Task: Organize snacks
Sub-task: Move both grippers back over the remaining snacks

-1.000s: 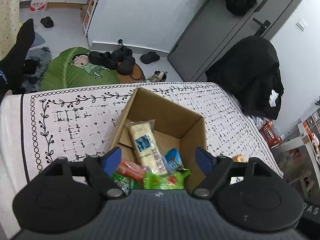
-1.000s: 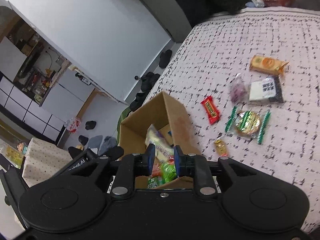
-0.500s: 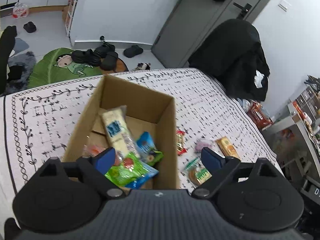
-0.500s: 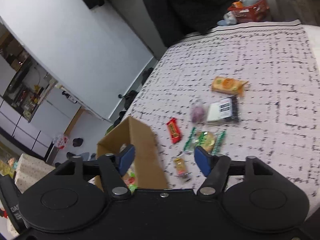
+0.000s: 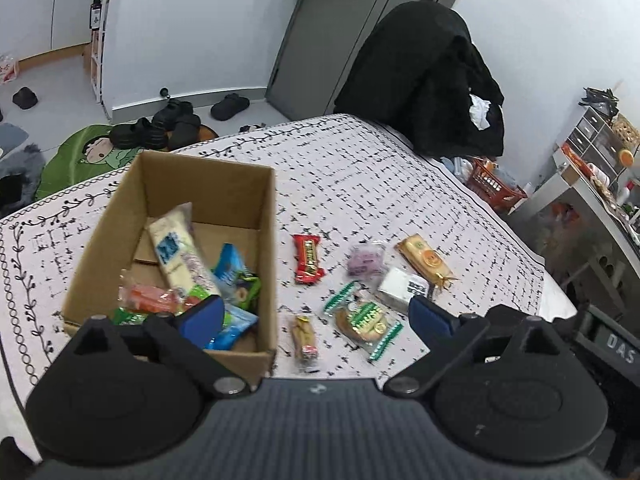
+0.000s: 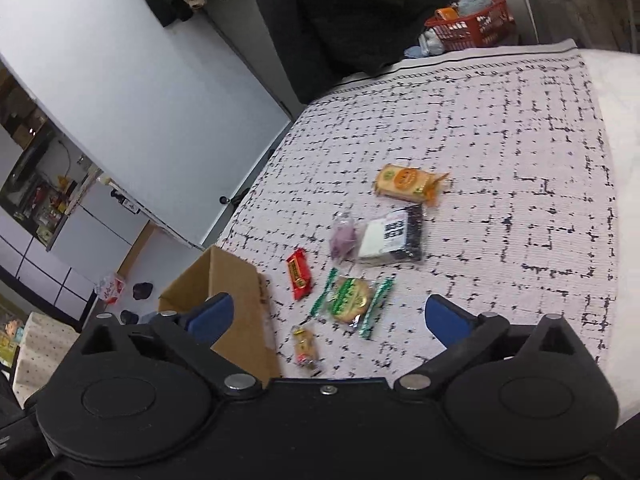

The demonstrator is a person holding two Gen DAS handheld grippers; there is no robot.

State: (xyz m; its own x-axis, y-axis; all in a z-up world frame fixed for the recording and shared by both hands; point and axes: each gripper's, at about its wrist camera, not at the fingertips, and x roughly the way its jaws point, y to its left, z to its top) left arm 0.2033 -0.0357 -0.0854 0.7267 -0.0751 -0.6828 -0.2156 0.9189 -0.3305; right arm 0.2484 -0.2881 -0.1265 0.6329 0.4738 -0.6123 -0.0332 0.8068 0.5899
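An open cardboard box [image 5: 176, 184] stands on the patterned cloth and holds several snack packs; its wall shows in the right wrist view [image 6: 236, 280]. Right of it lie loose snacks: a red bar [image 5: 307, 259] [image 6: 299, 274], a green-wrapped biscuit [image 5: 362, 320] [image 6: 349, 296], a small yellow pack [image 5: 304, 338] [image 6: 306, 350], a purple pack [image 5: 365, 258] [image 6: 344, 236], a black-and-white pack [image 5: 404, 286] [image 6: 394, 234] and an orange pack [image 5: 424, 258] [image 6: 406, 182]. My left gripper [image 5: 316, 316] is open and empty above the box's right edge. My right gripper [image 6: 328, 316] is open and empty above the biscuit.
The cloth-covered table [image 5: 360, 176] ends at the far and right sides. A chair draped in black clothes [image 5: 424, 76] stands behind it. A red basket [image 5: 494, 188] and shoes [image 5: 160, 128] lie on the floor.
Both grippers swung right from over the box toward the loose snacks. The right gripper went from shut to wide open. The left stayed open.
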